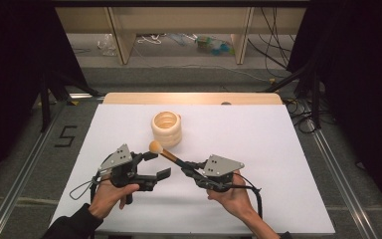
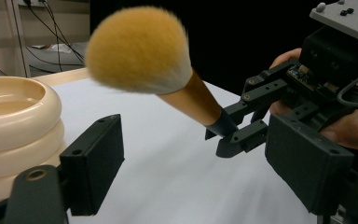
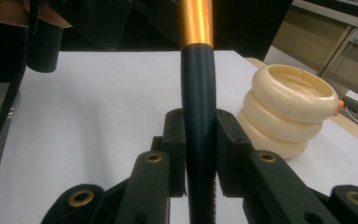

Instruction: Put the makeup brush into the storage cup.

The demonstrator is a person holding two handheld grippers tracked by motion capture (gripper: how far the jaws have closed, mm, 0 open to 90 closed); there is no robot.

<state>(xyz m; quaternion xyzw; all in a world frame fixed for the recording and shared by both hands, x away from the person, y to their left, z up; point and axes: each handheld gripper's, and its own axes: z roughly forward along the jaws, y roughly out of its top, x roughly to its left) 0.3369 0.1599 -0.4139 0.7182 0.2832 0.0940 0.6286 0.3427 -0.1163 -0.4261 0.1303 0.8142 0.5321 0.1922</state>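
black two-fingered left gripper and right gripper; grey triangular top plates; trailing black cables; dark sleeve

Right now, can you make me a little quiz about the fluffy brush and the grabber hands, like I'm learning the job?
1. True or false: the right gripper is clamped on the dark handle of the brush.
2. Which way do the brush's bristles point in the high view? A) toward the cream holder B) toward the person C) straight down at the table
3. Fill in: the jaws of the left gripper stand ____, with nothing between them.

Key: 1 true; 2 A; 3 open.
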